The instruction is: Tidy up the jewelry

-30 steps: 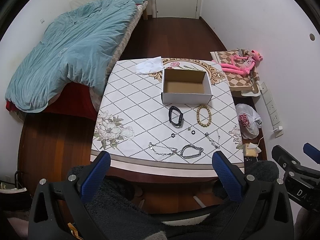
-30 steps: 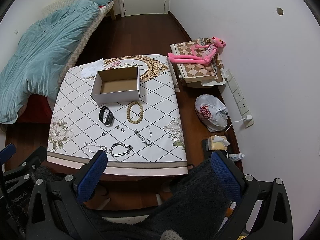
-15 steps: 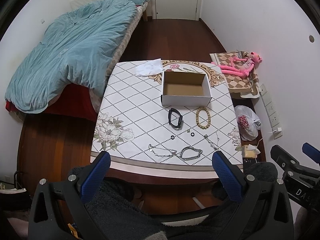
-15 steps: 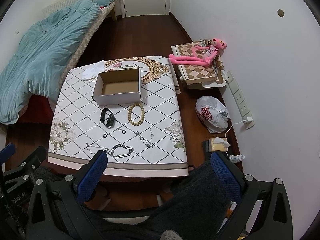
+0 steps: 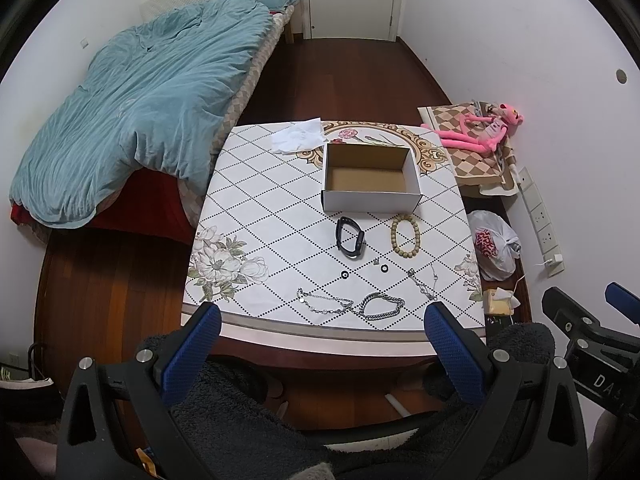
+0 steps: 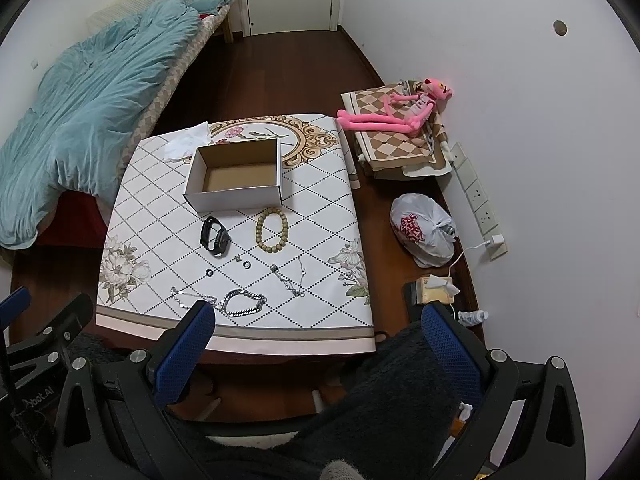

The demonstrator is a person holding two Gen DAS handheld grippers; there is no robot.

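Note:
An open, empty cardboard box (image 5: 371, 179) (image 6: 237, 179) stands on the patterned table (image 5: 256, 216) (image 6: 320, 216). In front of it lie a black wristband (image 5: 349, 237) (image 6: 215, 237), a wooden bead bracelet (image 5: 406, 236) (image 6: 272, 229), two small rings (image 5: 385, 268) (image 6: 247, 265), thin silver chains (image 5: 324, 302) (image 6: 289, 276) and a silver link bracelet (image 5: 382, 305) (image 6: 245, 303). My left gripper (image 5: 320, 354) and right gripper (image 6: 318, 354) are both open and empty, held high before the table's near edge.
A bed with a teal duvet (image 5: 136, 120) stands left of the table. A crumpled tissue (image 5: 298, 139) lies at the table's far left. A pink plush toy (image 6: 400, 110), a plastic bag (image 6: 424, 232) and a power strip (image 6: 478, 196) lie along the right wall.
Both grippers have drawn slightly back and up, so the table looks a little farther away. Nothing on the table has moved.

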